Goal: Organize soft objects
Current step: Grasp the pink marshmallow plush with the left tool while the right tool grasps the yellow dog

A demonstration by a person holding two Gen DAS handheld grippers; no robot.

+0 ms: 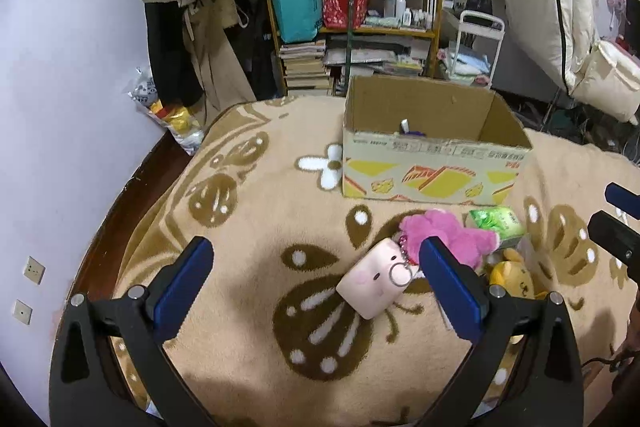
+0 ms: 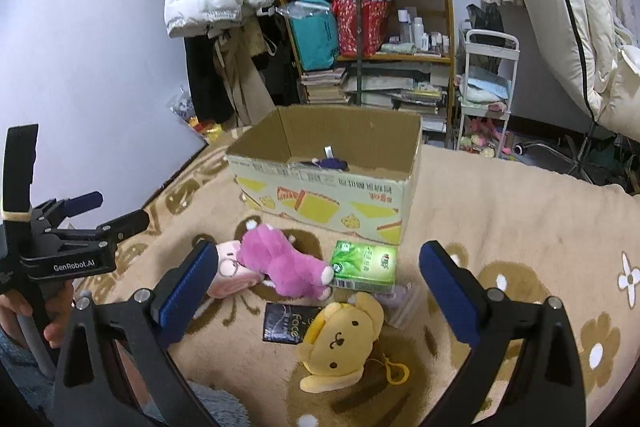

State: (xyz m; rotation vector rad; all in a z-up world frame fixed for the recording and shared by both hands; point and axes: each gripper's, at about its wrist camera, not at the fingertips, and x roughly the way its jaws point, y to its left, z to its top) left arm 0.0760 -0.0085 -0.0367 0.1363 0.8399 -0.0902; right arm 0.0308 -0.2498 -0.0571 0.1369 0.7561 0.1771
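Now, left tongs [image 1: 316, 281]: spread wide, nothing held.
Pink cube toy [image 1: 374, 281]: between them, toward right finger.
Right tongs [image 2: 314, 281]: spread wide, farther.
Box [image 1: 436, 171]: beyond, mid-bed.

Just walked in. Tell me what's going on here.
A person holds two grippers over a bed blanket, sorting soft toys into a cardboard box. The left gripper is open over a pale pink cube plush; the right gripper is open above a yellow bear plush. A pink plush and a green tissue pack lie beside them.
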